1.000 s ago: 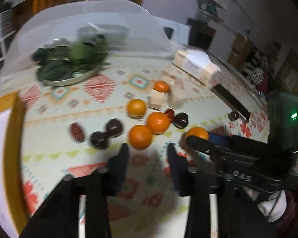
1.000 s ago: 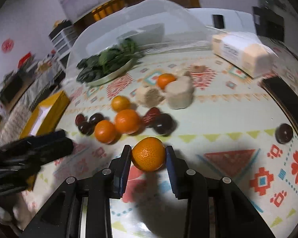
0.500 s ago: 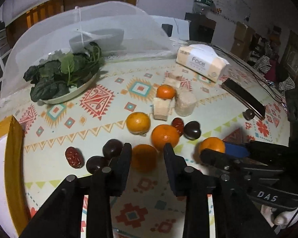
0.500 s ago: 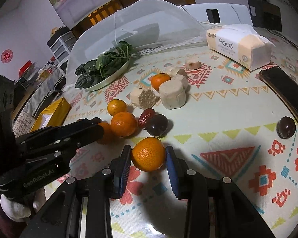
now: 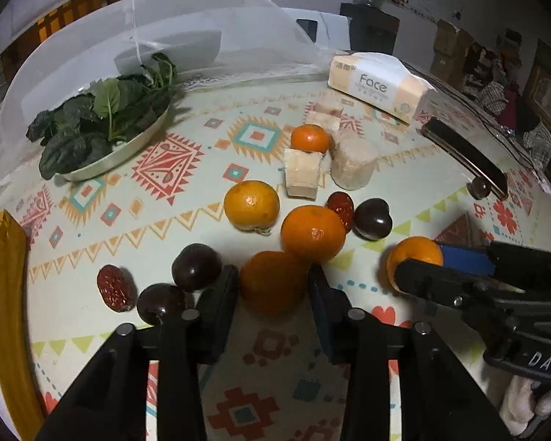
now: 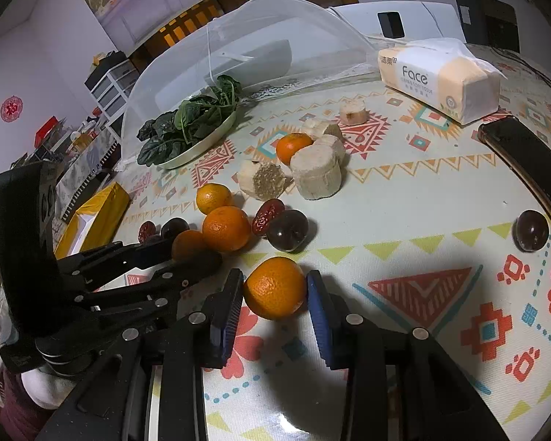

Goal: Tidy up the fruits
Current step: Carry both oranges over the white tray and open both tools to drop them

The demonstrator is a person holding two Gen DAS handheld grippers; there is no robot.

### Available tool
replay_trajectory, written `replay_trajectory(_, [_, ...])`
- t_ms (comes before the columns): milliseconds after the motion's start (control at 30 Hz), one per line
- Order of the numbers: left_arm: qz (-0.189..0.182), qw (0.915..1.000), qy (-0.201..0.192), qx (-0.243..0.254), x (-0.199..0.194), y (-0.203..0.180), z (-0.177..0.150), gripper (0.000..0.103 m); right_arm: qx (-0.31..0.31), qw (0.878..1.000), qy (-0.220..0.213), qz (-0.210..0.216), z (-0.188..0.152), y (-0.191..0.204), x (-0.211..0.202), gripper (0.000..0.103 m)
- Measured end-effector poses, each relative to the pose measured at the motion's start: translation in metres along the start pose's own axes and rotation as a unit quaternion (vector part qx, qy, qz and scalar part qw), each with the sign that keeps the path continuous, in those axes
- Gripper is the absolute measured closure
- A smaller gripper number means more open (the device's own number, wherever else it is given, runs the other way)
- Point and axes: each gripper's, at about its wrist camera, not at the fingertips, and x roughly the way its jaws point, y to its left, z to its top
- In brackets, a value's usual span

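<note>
1. Left gripper (image 5: 272, 283): its fingers stand on either side of an orange (image 5: 272, 281) that lies on the tablecloth (image 5: 92, 228). Whether the pads press on it cannot be told.
2. That orange touches a second orange (image 5: 313, 233) just behind it. Two dark plums (image 5: 196, 266) sit just beside the left finger, with a red date (image 5: 115, 293) to their left.
3. Right gripper (image 6: 275, 288): its blue pads flank another orange (image 6: 275, 287), near or touching both sides; a firm grasp cannot be confirmed. This orange rests on the cloth.
4. Further fruit: one orange (image 5: 251, 204) mid-table, one (image 5: 309, 138) against pale cut blocks (image 5: 354, 161), a date (image 5: 340, 205) and plum (image 5: 373, 218) together, and a lone plum (image 6: 531, 229) near the table's right edge.
5. Behind: a plate of greens (image 5: 103, 125), a mesh cover (image 5: 202, 29), a tissue pack (image 5: 378, 86).
</note>
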Motion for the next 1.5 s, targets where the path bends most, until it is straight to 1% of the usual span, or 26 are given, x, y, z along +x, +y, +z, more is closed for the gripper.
replay_trajectory(67, [-0.001,1.0,0.001,-0.01,-0.001,0.001,-0.001,0.07,0.0,1.0,-0.001,0.001,0.0,0.0,0.0,0.064])
replay_trajectory(100, [0.006,0.9999,-0.001,-0.013,-0.004,0.0,-0.003,0.07,-0.001,1.0,-0.001,0.003,0.0,0.001,0.0,0.065])
replay_trajectory(167, [0.008,0.9997,-0.009,-0.023,-0.014,0.001,-0.006,0.07,-0.004,1.0,-0.004,0.005,0.0,0.001,-0.001,0.065])
replay_trajectory(333, [-0.006,0.9959,-0.055,-0.071,-0.07,0.011,-0.021,0.07,-0.027,0.999,-0.02,-0.004,-0.002,0.01,-0.005,0.065])
replay_trajectory(400, [-0.01,0.9923,-0.075,-0.098,-0.101,0.023,-0.033,0.07,-0.04,0.999,-0.034,-0.01,-0.003,0.016,-0.01,0.066])
replay_trajectory(500, [-0.008,0.9874,-0.1,-0.123,-0.143,0.044,-0.049,0.07,-0.045,0.998,-0.047,0.0,-0.003,0.03,-0.025,0.066])
replay_trajectory(600, [0.019,0.9799,-0.135,-0.145,-0.198,0.073,-0.069,0.07,-0.059,0.995,-0.068,0.037,0.0,0.061,-0.055,0.066])
replay_trajectory(667, [0.038,0.9752,-0.151,-0.157,-0.23,0.093,-0.079,0.07,-0.076,0.992,-0.079,0.067,0.005,0.089,-0.074,0.066])
replay_trajectory(700, [0.045,0.9736,-0.157,-0.159,-0.239,0.1,-0.081,0.07,-0.088,0.989,-0.084,0.085,0.009,0.106,-0.083,0.066])
replay_trajectory(733, [0.059,0.9712,-0.165,-0.162,-0.253,0.109,-0.085,0.07,-0.099,0.986,-0.086,0.101,0.013,0.123,-0.09,0.066])
replay_trajectory(767, [0.081,0.9681,-0.173,-0.162,-0.271,0.12,-0.088,0.07,-0.109,0.984,-0.084,0.116,0.017,0.14,-0.095,0.066])
replay_trajectory(800, [0.092,0.9663,-0.176,-0.164,-0.278,0.127,-0.088,0.07,-0.12,0.981,-0.08,0.132,0.023,0.158,-0.098,0.065])
replay_trajectory(833, [0.111,0.9626,-0.182,-0.167,-0.292,0.14,-0.089,0.07,-0.129,0.978,-0.076,0.146,0.028,0.175,-0.1,0.065])
replay_trajectory(900, [0.141,0.9583,-0.185,-0.167,-0.306,0.157,-0.091,0.07,-0.145,0.972,-0.069,0.172,0.042,0.213,-0.101,0.065])
replay_trajectory(933, [0.163,0.9548,-0.185,-0.166,-0.312,0.168,-0.09,0.07,-0.153,0.968,-0.065,0.186,0.047,0.231,-0.1,0.065])
replay_trajectory(1000, [0.185,0.951,-0.179,-0.172,-0.312,0.186,-0.089,0.07,-0.17,0.962,-0.054,0.208,0.054,0.267,-0.091,0.065])
replay_trajectory(1033, [0.189,0.9496,-0.174,-0.179,-0.311,0.198,-0.092,0.07,-0.177,0.959,-0.047,0.214,0.053,0.279,-0.083,0.065])
replay_trajectory(1100, [0.192,0.948,-0.16,-0.196,-0.296,0.217,-0.098,0.07,-0.19,0.957,-0.017,0.22,0.042,0.304,-0.054,0.065])
replay_trajectory(1167, [0.189,0.9476,-0.142,-0.215,-0.276,0.234,-0.111,0.07,-0.205,0.955,0.027,0.211,0.017,0.321,-0.009,0.065])
replay_trajectory(1233, [0.176,0.9482,-0.119,-0.237,-0.252,0.252,-0.126,0.07,-0.222,0.954,0.065,0.191,-0.008,0.33,0.029,0.065])
replay_trajectory(1333, [0.168,0.9461,-0.09,-0.262,-0.22,0.27,-0.143,0.07,-0.235,0.953,0.104,0.163,-0.037,0.336,0.076,0.065])
replay_trajectory(1400, [0.16,0.9445,-0.071,-0.278,-0.202,0.28,-0.155,0.07,-0.241,0.951,0.116,0.155,-0.047,0.337,0.093,0.065])
replay_trajectory(1500, [0.154,0.9428,-0.054,-0.291,-0.186,0.288,-0.166,0.07,-0.248,0.949,0.127,0.146,-0.054,0.342,0.111,0.065])
